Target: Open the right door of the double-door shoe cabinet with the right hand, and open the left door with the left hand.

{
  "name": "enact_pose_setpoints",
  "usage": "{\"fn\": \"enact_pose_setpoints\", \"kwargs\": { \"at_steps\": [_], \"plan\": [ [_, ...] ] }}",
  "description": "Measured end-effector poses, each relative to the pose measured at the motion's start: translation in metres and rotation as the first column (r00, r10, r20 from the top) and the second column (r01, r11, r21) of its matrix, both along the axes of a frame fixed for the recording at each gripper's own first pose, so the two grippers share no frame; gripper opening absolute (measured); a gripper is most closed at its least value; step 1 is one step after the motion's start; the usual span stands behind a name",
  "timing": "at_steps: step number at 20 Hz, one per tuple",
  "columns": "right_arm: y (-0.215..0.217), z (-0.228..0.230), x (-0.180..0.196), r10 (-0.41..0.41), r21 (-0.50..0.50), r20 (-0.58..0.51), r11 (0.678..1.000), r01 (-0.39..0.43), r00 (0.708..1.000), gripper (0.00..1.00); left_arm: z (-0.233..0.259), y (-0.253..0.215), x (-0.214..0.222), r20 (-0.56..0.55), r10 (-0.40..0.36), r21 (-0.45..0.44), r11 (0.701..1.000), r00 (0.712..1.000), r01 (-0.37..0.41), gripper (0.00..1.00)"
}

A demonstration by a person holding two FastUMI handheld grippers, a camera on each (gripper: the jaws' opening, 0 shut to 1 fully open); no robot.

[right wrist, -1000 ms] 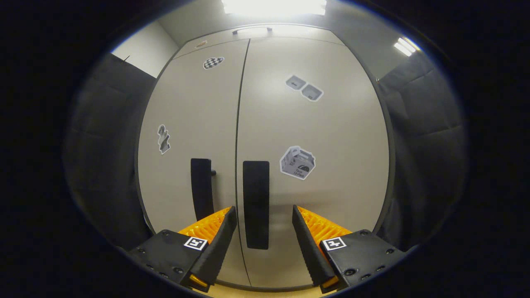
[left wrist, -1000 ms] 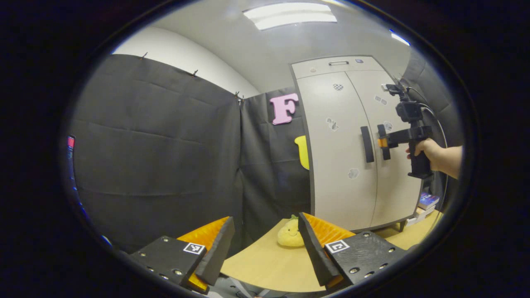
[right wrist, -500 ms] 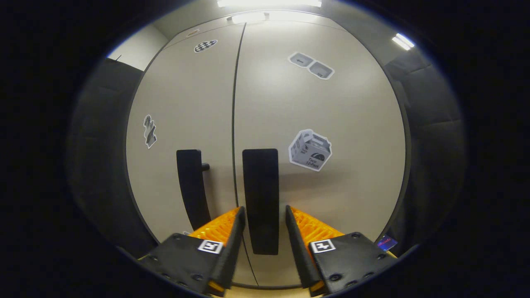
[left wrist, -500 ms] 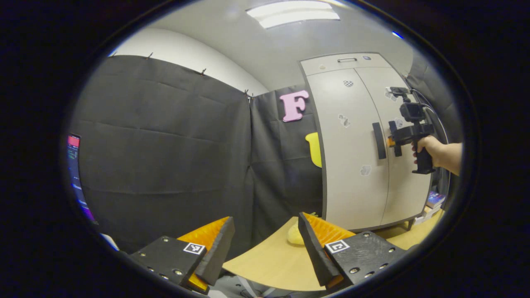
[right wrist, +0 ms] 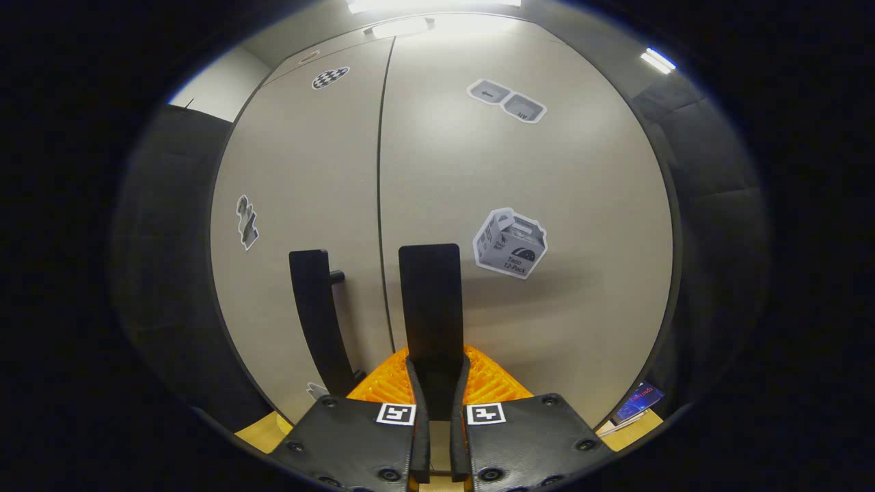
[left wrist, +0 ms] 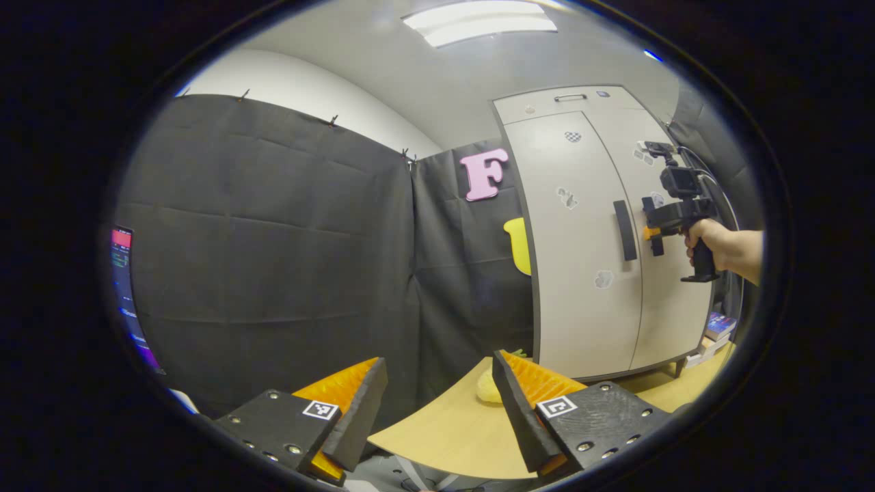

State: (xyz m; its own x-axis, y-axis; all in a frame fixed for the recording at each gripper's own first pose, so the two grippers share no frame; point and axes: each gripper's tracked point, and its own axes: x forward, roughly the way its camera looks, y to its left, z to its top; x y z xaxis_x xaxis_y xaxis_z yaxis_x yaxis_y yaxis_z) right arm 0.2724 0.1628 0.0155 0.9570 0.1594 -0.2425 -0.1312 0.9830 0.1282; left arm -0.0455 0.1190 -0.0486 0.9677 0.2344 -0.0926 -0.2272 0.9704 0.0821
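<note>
In the right gripper view the right gripper (right wrist: pixel 437 400) sits at the bottom centre of the frame with its fingers (right wrist: pixel 417 403) pinching the lower part of the right door handle (right wrist: pixel 431 301), a dark upright bar on the right door (right wrist: pixel 533 178) of the shoe cabinet (right wrist: pixel 383 34). Just left of it, across the seam, the left door handle (right wrist: pixel 316 314) stands on the left door (right wrist: pixel 301 171); both doors are closed. A box-shaped sticker (right wrist: pixel 510 243) lies right of the gripped handle. In the left gripper view the left gripper (left wrist: pixel 437 410) shows at the lower centre with its fingers (left wrist: pixel 355 417) spread wide and holding nothing, over the near edge of a wooden tabletop (left wrist: pixel 444 437). The cabinet stands at the right of that frame, well apart from this gripper, and a hand (left wrist: pixel 704 236) holds the right gripper against its handle. A yellow plush toy (left wrist: pixel 487 389) lies on the tabletop near the cabinet's foot.
</note>
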Motion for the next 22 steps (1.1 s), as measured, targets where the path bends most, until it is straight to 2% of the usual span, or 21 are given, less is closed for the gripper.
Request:
{"fn": "enact_pose_setpoints", "kwargs": {
  "at_steps": [8,19,20,21,22],
  "plan": [
    [-0.002,0.014,-0.025,0.089,0.024,-0.009,0.996,-0.089,0.996,0.13,0.000,-0.007,0.004,0.003,-0.051,-0.014,0.999,0.999,0.051,0.90],
    [-0.015,0.014,-0.040,0.169,0.025,-0.047,0.986,-0.167,0.985,0.13,0.019,-0.067,0.036,0.050,-0.193,-0.017,0.981,0.980,0.194,0.90],
    [-0.016,0.014,-0.042,0.173,0.019,-0.051,0.985,-0.172,0.984,0.09,0.019,-0.070,0.037,0.055,-0.201,-0.023,0.979,0.978,0.202,0.90],
    [-0.019,0.015,-0.043,0.175,0.015,-0.053,0.985,-0.174,0.983,0.13,0.019,-0.074,0.038,0.057,-0.208,-0.031,0.977,0.977,0.210,0.89],
    [-0.021,0.015,-0.045,0.176,0.013,-0.054,0.984,-0.176,0.983,0.13,0.017,-0.077,0.038,0.059,-0.216,-0.041,0.975,0.975,0.218,0.90]
  ]
}}
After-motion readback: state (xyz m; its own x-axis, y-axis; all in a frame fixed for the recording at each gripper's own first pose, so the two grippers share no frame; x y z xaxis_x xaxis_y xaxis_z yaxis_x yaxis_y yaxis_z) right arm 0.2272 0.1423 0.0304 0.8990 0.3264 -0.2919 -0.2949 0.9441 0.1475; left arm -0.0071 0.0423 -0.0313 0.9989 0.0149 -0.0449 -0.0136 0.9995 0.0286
